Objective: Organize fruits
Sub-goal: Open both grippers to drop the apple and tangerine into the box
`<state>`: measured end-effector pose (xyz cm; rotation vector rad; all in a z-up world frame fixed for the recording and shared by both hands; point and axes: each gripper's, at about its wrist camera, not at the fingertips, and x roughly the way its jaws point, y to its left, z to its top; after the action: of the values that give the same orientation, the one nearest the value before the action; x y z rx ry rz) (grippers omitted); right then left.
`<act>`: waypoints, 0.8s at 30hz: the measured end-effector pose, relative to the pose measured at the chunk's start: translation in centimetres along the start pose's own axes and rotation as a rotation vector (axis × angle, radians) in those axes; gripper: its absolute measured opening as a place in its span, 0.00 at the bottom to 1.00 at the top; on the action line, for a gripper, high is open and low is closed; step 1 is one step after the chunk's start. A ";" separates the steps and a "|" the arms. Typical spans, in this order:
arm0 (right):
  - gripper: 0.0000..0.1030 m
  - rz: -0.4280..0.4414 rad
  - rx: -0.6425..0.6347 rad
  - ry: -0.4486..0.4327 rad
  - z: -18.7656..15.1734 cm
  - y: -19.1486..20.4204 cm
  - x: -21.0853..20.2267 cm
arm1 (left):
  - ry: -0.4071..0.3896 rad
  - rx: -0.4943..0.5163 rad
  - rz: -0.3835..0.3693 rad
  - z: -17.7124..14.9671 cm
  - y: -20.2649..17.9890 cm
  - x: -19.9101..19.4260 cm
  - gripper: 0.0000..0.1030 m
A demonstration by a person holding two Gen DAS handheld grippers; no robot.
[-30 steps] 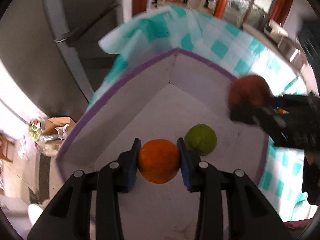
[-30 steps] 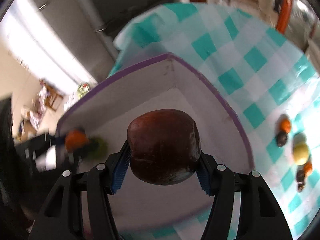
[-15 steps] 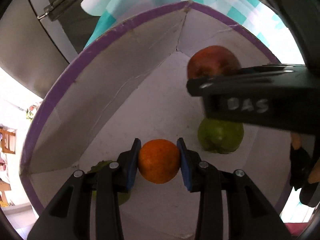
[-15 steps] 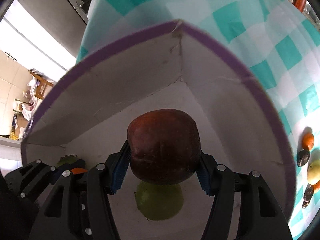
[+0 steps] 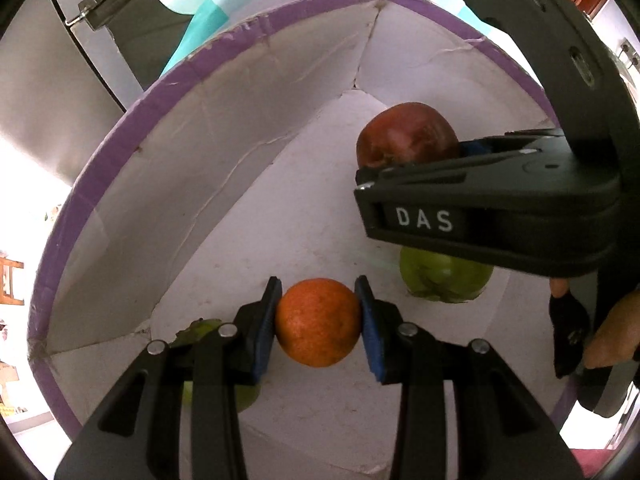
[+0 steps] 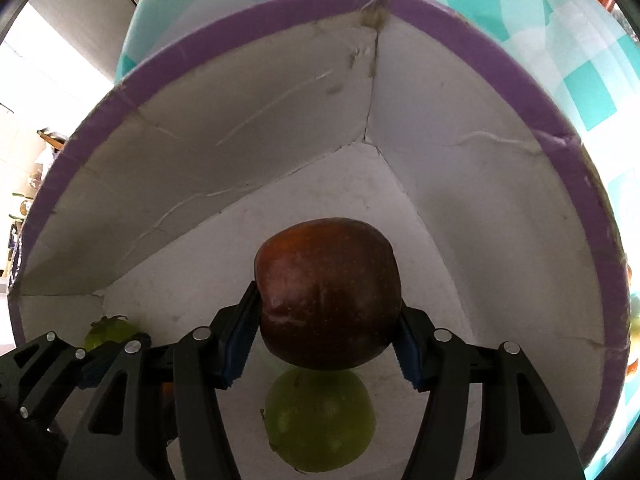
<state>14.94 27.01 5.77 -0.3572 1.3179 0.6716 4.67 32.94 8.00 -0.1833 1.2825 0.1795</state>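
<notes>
My left gripper (image 5: 319, 322) is shut on an orange (image 5: 318, 322) and holds it low inside a white cardboard box with a purple rim (image 5: 120, 128). My right gripper (image 6: 326, 338) is shut on a dark red apple (image 6: 328, 292) inside the same box (image 6: 452, 32). The apple also shows in the left wrist view (image 5: 404, 136), held by the black right gripper body. A green fruit (image 6: 320, 420) lies on the box floor just under the apple, seen too in the left wrist view (image 5: 444, 280). A second green fruit (image 5: 200, 330) lies near the left wall, partly hidden by my left fingers.
The box stands on a teal and white checked tablecloth (image 6: 580, 40). A few small fruits show past the box's right rim (image 6: 634, 328). A grey cabinet with a handle (image 5: 80, 40) stands beyond the table.
Both grippers have gone down into the box with their fruits. The box walls fill more of both views, and the apple now hangs right over the green fruit.
</notes>
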 end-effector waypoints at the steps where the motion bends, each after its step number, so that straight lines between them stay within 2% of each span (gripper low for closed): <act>1: 0.58 -0.003 0.003 0.003 0.2 0.0 0.0 | 0.002 0.001 -0.002 0.0 0.1 0.0 0.37; 6: 0.59 -0.016 0.012 0.025 0.0 0.5 0.4 | 0.006 -0.001 -0.009 0.1 -0.1 0.0 0.39; 8: 0.62 -0.021 0.016 0.021 0.9 0.6 0.6 | 0.001 -0.009 -0.009 0.2 0.0 0.0 0.46; 9: 0.67 -0.020 0.020 0.008 2.6 0.6 0.8 | -0.002 -0.011 -0.006 0.3 0.1 0.0 0.51; 10: 0.75 -0.024 0.023 -0.015 2.8 0.7 0.3 | -0.003 -0.015 -0.003 0.3 0.1 0.0 0.56; 11: 0.78 -0.030 0.022 -0.029 3.0 0.7 0.1 | -0.003 -0.021 0.002 0.4 0.1 0.0 0.60; 14: 0.78 -0.027 0.020 -0.051 3.2 0.9 -0.8 | -0.016 -0.022 0.012 0.5 0.0 -0.2 0.65; 15: 0.78 -0.026 0.024 -0.059 3.2 0.8 -1.1 | -0.021 -0.024 0.016 0.4 0.0 -0.3 0.70; 17: 0.79 -0.021 0.043 -0.084 2.6 0.2 -2.2 | -0.040 -0.024 0.031 0.5 -0.2 -0.7 0.76; 24: 0.81 0.032 0.137 -0.217 -0.4 -2.6 -8.1 | -0.097 -0.018 0.094 0.0 -1.1 -3.2 0.81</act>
<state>15.49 22.80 13.12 -0.1482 1.1563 0.6247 4.11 31.75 11.10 -0.1285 1.1937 0.2777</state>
